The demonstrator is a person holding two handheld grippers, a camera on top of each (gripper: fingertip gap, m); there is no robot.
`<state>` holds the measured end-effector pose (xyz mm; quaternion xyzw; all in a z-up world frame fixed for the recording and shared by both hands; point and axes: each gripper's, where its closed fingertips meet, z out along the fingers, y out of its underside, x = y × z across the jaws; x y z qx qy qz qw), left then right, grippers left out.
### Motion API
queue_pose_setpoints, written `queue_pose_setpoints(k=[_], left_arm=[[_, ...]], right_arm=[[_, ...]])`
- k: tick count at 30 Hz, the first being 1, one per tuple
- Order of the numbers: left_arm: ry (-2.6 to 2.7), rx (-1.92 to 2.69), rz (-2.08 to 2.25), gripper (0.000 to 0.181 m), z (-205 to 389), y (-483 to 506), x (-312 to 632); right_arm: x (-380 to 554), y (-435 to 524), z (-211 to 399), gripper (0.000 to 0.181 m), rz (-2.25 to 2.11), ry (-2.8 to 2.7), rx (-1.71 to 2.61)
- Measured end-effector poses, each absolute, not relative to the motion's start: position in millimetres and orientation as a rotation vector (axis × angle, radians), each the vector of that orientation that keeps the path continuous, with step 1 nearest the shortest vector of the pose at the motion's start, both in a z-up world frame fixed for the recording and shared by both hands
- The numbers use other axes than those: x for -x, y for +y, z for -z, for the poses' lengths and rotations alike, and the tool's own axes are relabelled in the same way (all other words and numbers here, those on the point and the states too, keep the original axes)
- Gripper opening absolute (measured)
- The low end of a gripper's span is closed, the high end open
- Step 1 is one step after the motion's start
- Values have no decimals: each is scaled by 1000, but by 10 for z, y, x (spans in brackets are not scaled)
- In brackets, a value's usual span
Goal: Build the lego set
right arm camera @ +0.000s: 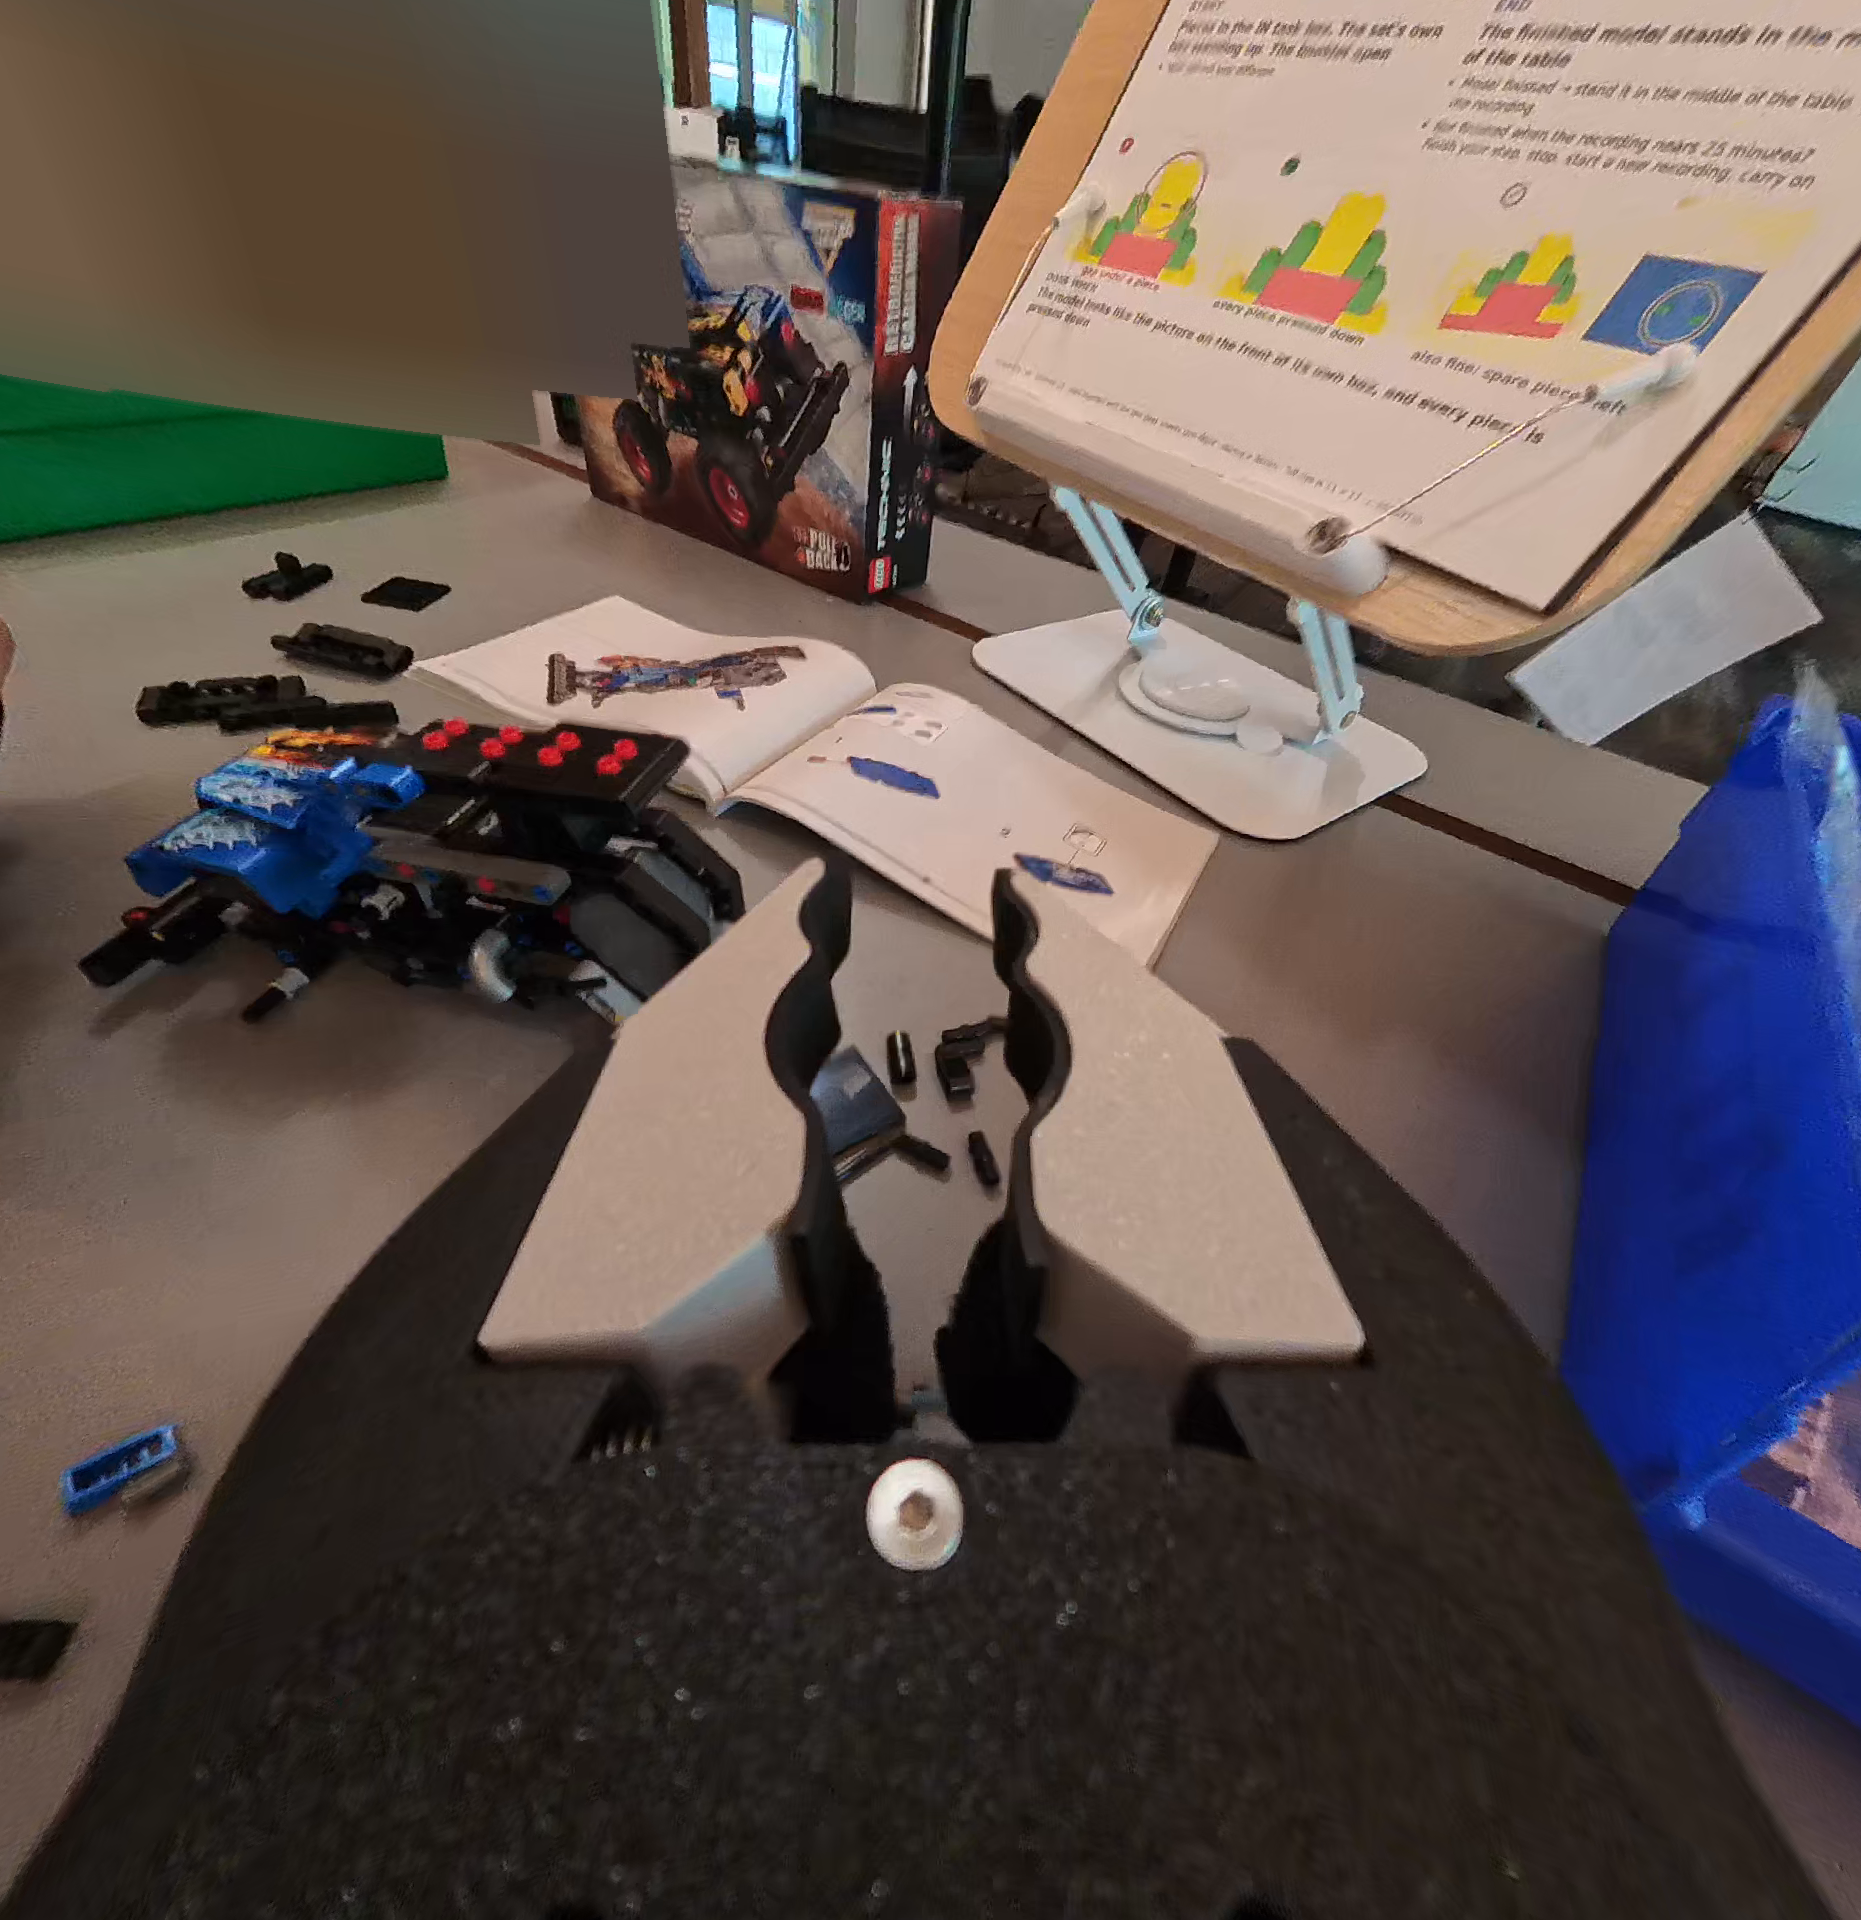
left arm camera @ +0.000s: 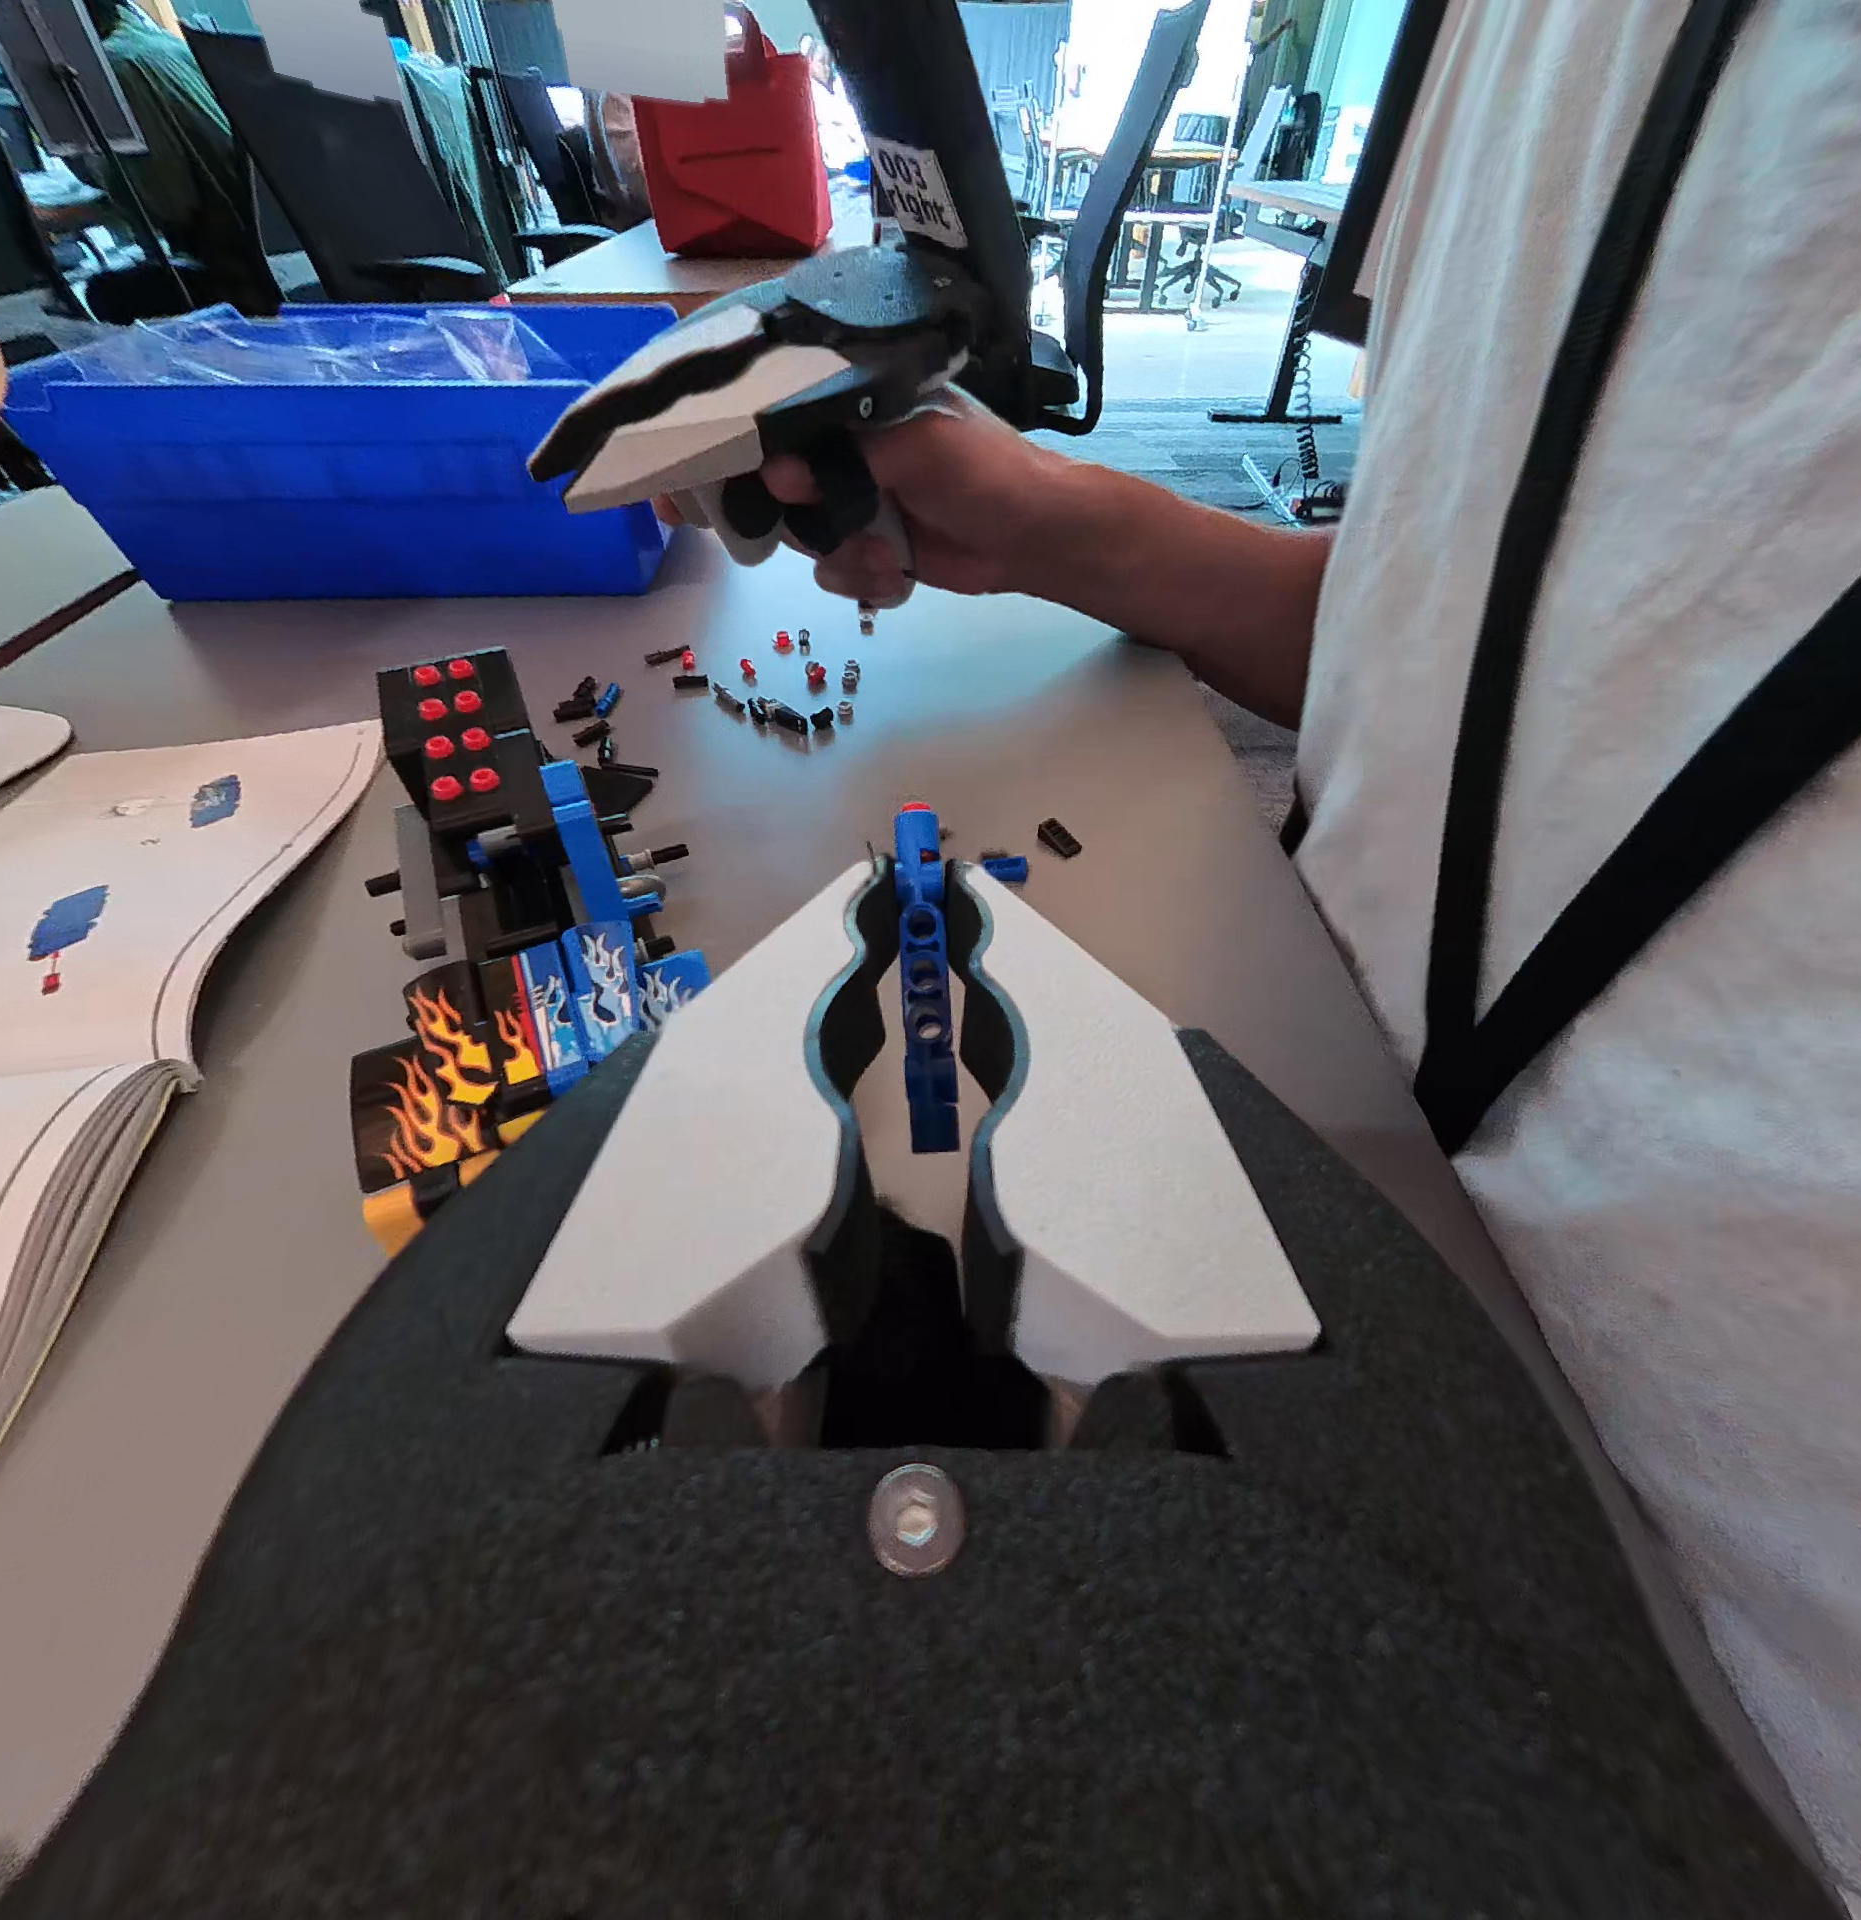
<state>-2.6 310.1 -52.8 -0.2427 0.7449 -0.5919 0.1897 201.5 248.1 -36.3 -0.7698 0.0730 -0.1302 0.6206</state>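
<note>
Left tool (left arm camera: pixel 918 883) grips blue beam (left arm camera: pixel 924 997); printed set box (right arm camera: pixel 791 384) stands behind

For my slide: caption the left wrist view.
Left gripper clamps a blue beam beside the half-built truck.

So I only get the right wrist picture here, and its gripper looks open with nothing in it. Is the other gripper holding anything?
Observer: Yes. The left gripper is shut on a blue beam with holes.
Operator: Is anything stuck on that beam?
Observer: A small red pin shows at its far tip.
Operator: And where is my gripper, seen from there?
Observer: The right gripper hangs in the air in front of the blue bin, beyond a scatter of small red and black pins on the table.
</note>
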Motion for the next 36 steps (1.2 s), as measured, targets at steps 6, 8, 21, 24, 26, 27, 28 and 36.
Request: queue_pose_setpoints(k=[6,8,21,24,26,27,28,36], left_arm=[[2125,709,1654,6,650,3142,-10],[2125,731,1690,6,651,3142,-16],[2151,761,1745,6,648,3153,-3],[2157,756,1743,6,654,3148,-1],[2157,759,1746,6,653,3150,-2],[2158,761,1749,6,654,3150,-3],[2157,765,1753,6,653,3153,-6],[2152,791,1783,6,643,3173,-23]], right_arm=[[-2060,2425,539,24,329,170,1837],[-2084,2405,566,24,310,192,1839],[-2113,2403,633,19,314,193,1866],[-2110,2400,632,19,296,199,1863],[-2110,2398,629,18,297,198,1861],[-2109,2400,633,17,298,196,1863],[-2106,2402,638,17,298,194,1866],[-2088,2409,644,15,289,185,1870]])
